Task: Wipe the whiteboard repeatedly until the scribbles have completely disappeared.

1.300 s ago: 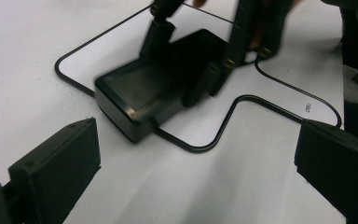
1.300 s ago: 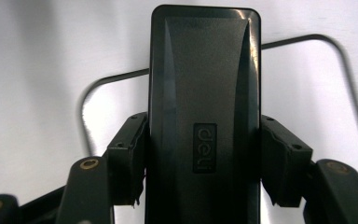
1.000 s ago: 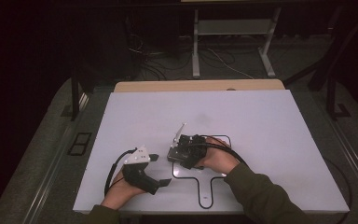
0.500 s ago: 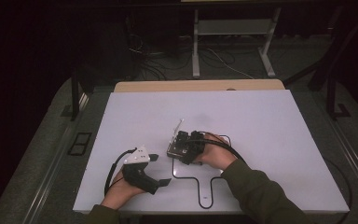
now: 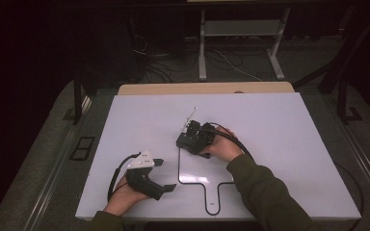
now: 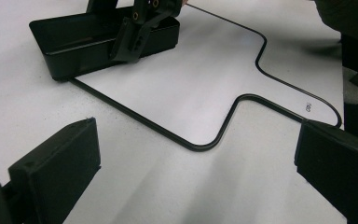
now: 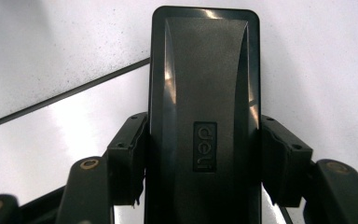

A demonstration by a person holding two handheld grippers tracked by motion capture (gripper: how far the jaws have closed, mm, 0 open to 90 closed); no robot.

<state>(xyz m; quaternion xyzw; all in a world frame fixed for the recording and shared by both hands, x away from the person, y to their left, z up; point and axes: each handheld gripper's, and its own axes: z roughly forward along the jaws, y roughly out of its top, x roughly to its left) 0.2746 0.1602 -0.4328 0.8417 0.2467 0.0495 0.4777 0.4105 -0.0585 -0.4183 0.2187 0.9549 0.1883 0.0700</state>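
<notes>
The right gripper was clamped across the sides of a black rectangular tray, which sat on the white table at a corner of the black outline drawn there. The tray seemed gripped, its placing unfinished. The right hand reached forward, forearm angled in. The left gripper lay idle nearby, jaws wide, holding nothing.
</notes>
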